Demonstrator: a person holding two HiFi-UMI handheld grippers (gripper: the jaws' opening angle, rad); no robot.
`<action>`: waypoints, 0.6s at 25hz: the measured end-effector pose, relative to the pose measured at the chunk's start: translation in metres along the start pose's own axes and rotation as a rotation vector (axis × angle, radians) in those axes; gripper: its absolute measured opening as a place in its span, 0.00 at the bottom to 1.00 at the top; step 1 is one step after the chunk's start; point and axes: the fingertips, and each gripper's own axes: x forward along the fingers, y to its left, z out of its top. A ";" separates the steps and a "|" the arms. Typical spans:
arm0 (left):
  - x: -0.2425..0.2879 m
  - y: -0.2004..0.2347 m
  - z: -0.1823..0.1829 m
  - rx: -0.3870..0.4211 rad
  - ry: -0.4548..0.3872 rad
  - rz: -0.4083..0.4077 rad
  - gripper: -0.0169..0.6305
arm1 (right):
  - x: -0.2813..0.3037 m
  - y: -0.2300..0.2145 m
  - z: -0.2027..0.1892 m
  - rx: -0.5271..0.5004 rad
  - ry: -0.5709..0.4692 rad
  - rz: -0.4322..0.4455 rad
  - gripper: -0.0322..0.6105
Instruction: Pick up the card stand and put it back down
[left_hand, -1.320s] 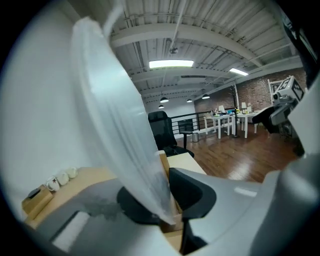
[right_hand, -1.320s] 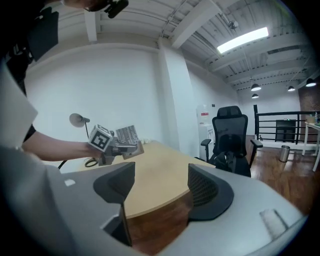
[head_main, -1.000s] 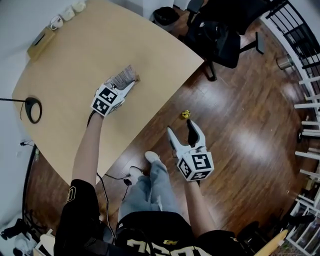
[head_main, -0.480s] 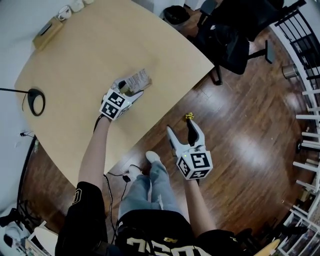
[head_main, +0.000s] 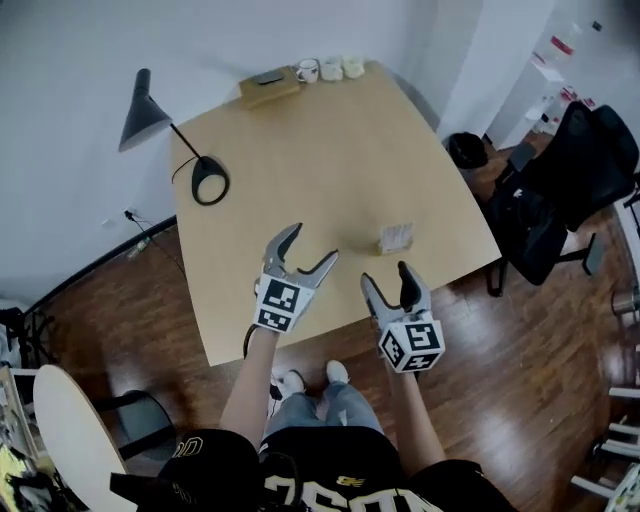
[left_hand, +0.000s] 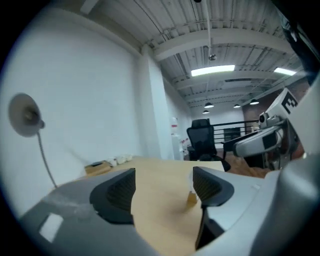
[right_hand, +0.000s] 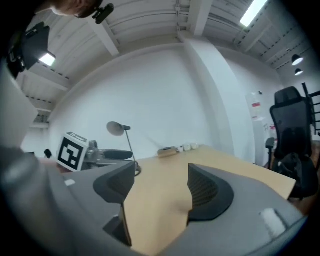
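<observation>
The table (head_main: 330, 150) is pale wood, smooth and matt. The floor (head_main: 545, 385) around the table is dark wood planks with a shine. The card stand (head_main: 396, 237), on the table near the person's edge, looks pale and a bit see-through, like plastic. The lamp (head_main: 150, 105) at the table's left side is dark and matt. The chair (head_main: 575, 170) right of the table looks like black cloth. The box (head_main: 268, 86) at the table's far end looks wooden.
</observation>
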 end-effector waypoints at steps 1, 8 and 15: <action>-0.031 0.011 0.012 -0.004 -0.021 0.072 0.61 | 0.007 0.020 0.011 -0.024 -0.012 0.050 0.58; -0.230 0.024 0.041 -0.075 -0.144 0.405 0.61 | -0.020 0.149 0.041 -0.152 -0.059 0.260 0.58; -0.355 -0.039 0.034 -0.088 -0.199 0.483 0.61 | -0.122 0.226 0.033 -0.189 -0.125 0.277 0.58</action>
